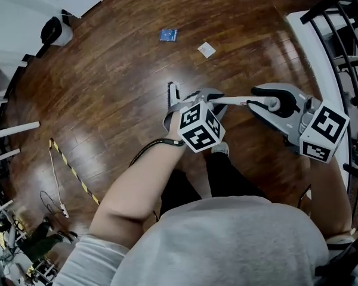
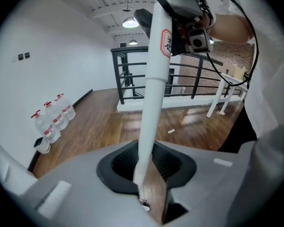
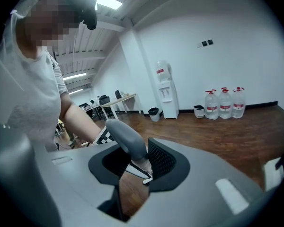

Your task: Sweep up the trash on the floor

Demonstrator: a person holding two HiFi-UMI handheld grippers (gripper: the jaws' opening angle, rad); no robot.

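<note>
Broom held w/ both claws, trash not yet swept.
L claw (image 2: 146, 170) is clamped on the white plastic broom pole (image 2: 154, 93); R claw (image 3: 138, 168) is clamped on its grey curved top handle (image 3: 125, 138). Farther out on the dark wooden floor (image 1: 107, 100), a small blue wrapper (image 1: 168, 34) and a white square paper scrap (image 1: 206, 49) lie near each other, apart from the broom. Judging by that, approx. all the sweeping is left.

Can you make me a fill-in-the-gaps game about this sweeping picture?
The left tool is shut on a long ___ pole. The right tool is shut on a ___ handle. On the wooden floor, near the white scrap, lies a ___ wrapper.
Missing words: white, grey, blue.
</note>
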